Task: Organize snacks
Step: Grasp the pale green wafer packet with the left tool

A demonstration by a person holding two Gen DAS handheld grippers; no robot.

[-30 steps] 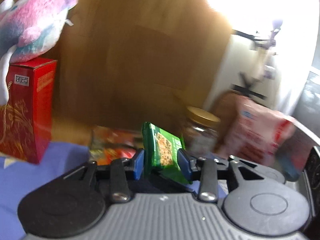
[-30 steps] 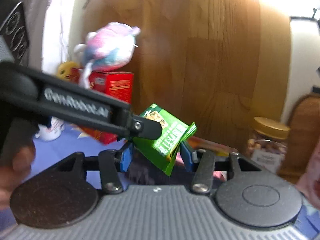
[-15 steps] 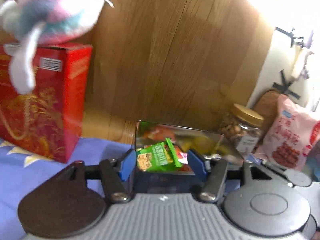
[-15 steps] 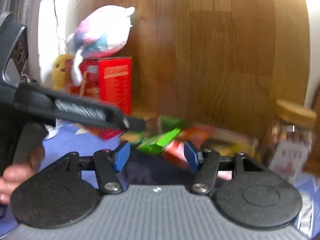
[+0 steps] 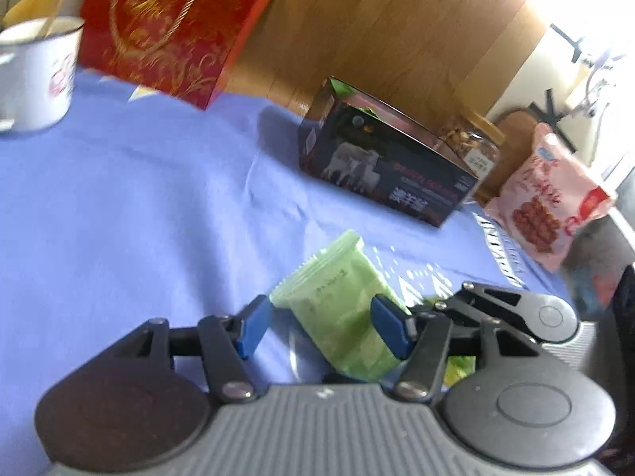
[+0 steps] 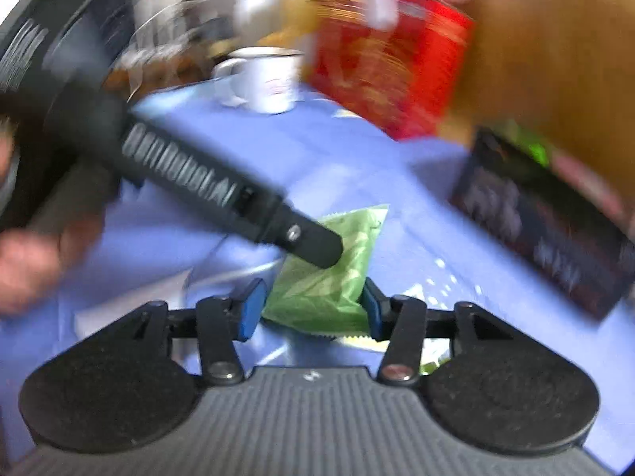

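— Two views, and they don't give the same things. What does the left one have that the right lacks?

— The left wrist view is sharp enough to show a jar [image 5: 474, 146] of nuts with a gold lid behind the dark box [image 5: 381, 158], and a pink bag [image 5: 547, 202] of snacks leaning beside it. Neither shows in the right wrist view, which is badly blurred.

— And the right one?

— It shows the left gripper's body crossing from the upper left, with a hand [image 6: 35, 261] on its handle. Both views share the red box [image 5: 174, 27], the white mug [image 5: 35, 75] and the blue cloth [image 5: 139, 198].

— Where is the snack?

— A pale green packet [image 5: 341, 309] lies on the cloth, in front of the dark box and apart from it. The left gripper [image 5: 321, 327] stands about half open around it, after opening wider within the last second; its right pad overlaps the packet's edge, the left pad is clear of it. The right gripper [image 6: 311, 307] has just been closing, and the packet [image 6: 329, 277] sits between its pads; whether they press on it I cannot tell.

— Any writing?

— White lettering runs along the left gripper's body, too smeared to read. The dark box carries white animals and red and white print, the jar a small label, the pink bag red characters; none is legible.
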